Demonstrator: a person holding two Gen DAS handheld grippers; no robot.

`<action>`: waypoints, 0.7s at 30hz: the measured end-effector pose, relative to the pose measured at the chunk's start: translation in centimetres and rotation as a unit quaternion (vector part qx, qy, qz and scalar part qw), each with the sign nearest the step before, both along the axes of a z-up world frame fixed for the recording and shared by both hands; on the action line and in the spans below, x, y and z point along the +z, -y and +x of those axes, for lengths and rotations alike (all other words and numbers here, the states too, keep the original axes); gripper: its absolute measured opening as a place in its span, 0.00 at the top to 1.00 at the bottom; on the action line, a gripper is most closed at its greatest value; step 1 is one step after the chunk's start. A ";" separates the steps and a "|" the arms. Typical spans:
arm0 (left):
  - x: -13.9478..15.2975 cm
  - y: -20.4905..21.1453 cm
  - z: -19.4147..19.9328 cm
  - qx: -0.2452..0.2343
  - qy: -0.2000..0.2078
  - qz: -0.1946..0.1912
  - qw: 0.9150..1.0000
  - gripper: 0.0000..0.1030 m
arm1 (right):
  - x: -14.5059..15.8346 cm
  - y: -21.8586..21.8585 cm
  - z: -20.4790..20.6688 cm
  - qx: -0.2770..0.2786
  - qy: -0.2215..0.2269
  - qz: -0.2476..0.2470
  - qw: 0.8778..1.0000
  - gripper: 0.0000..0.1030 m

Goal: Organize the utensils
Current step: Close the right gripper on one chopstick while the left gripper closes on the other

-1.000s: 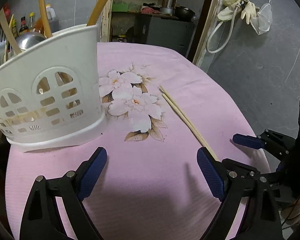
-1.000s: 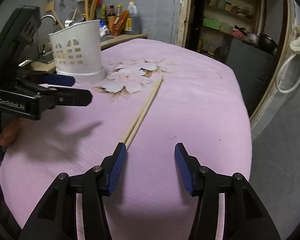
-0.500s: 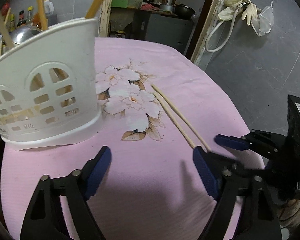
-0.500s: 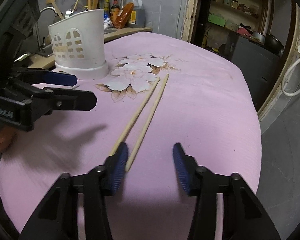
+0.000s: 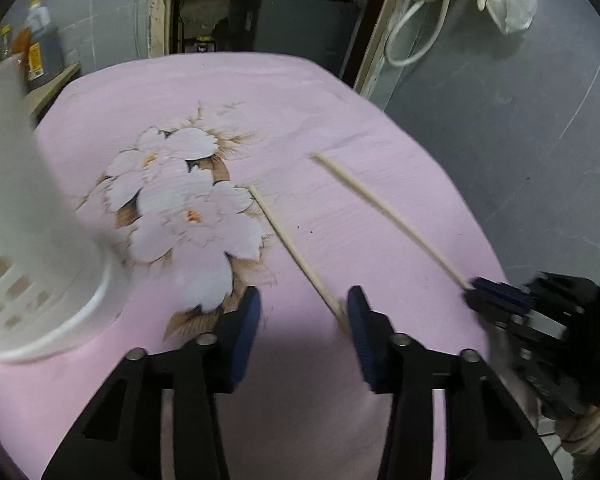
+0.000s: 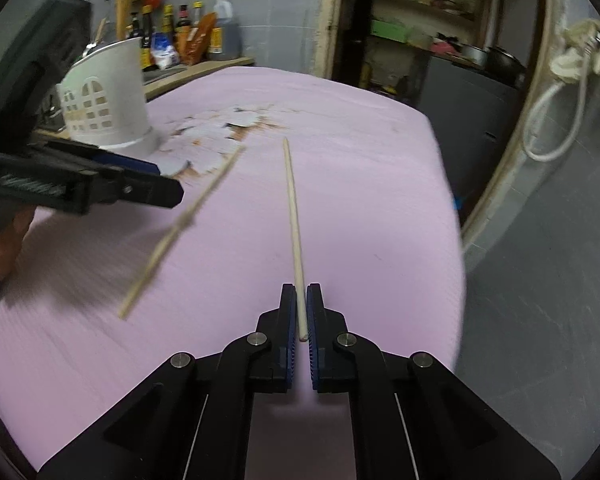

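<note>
As seen across both wrist views, read from left to right.

Far left: white utensil basket (image 5: pixel 28 240), upright on the pink tabletop (image 5: pixel 340 100), other utensils already standing in it in the right wrist view. Just beside its base: flower print (image 5: pixel 180 208).

Left of centre: left claw (image 5: pixel 304 300). Stands partly open, has just been closing, and grips nothing. Points down at the tabletop with the left chopstick (image 5: pixel 296 256) entering the gap between its pads.

Left chopstick: lies flat on the tabletop, long axis running away from the left claw toward the far edge of the flower print. Near end sits hard against the inner face of the claw's right-hand pad, well apart from the left-hand pad, so off-centre in the gap. Judged the relation that matters: needs the closing pads to gather the near end crosswise, without rolling it out.

Right of centre: right chopstick (image 5: pixel 388 220). Fans away from the left one; near end held.

Far right: right claw (image 6: pixel 300 292). Has just been closing and now pinches the near end of the right chopstick, the stick pointing straight ahead along the fingers.

Nearer hand for the loose stick: the left, judged so with the right occupied. Destination, presumably the basket, lies further to the left.
</note>
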State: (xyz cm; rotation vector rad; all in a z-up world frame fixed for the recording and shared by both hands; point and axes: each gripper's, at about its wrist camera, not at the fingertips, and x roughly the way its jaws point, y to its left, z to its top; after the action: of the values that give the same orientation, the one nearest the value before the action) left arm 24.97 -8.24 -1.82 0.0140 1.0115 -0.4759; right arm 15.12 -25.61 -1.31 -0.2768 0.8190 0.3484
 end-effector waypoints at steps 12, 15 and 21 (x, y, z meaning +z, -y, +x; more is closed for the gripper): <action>-0.6 -0.2 2.9 0.038 -0.028 -0.024 0.999 0.91 | 0.4 1.2 0.1 0.000 -0.025 0.020 0.999 0.95; -0.5 -0.2 3.0 0.040 -0.032 -0.028 0.998 0.92 | 0.4 0.2 2.0 0.016 -0.043 0.019 0.999 0.94; -0.6 -0.3 3.2 0.040 -0.034 -0.034 0.998 0.93 | 0.5 -1.7 7.5 0.035 -0.082 0.028 0.996 0.94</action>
State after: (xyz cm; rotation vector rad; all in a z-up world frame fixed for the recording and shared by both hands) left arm 28.20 -7.90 -2.40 -0.1031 1.0571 -0.4404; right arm 22.60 -23.88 -0.80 -0.2264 0.9606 0.4641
